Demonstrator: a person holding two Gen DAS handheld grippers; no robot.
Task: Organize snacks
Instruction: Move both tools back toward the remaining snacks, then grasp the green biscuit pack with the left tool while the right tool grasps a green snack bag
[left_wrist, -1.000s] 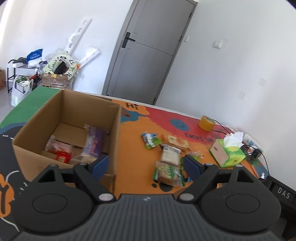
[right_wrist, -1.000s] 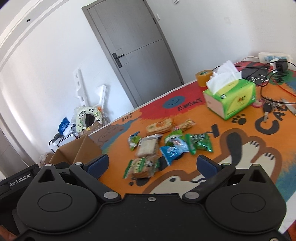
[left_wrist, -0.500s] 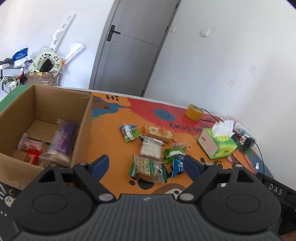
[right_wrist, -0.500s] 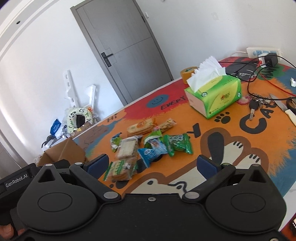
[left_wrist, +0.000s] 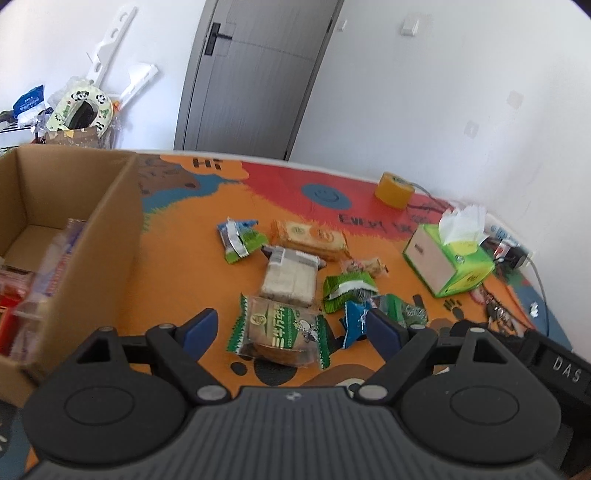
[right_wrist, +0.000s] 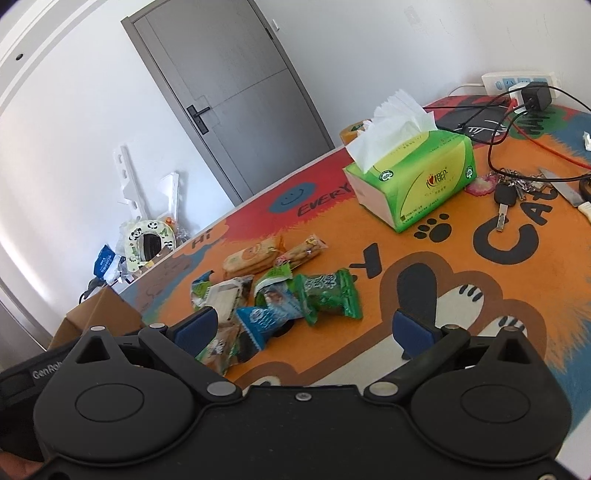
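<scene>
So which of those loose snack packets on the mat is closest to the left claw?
The clear packet with green zigzag ends, lying right between the open left claw's fingers. The pale cracker pack and the orange biscuit pack lie farther back.

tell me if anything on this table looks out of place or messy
The snack packets lie in a loose overlapping heap on the mat, outside the cardboard box, which already holds a few. Keys, tangled cables and a tape roll clutter the far end by the tissue box. Nothing looks spilled or damaged.
</scene>
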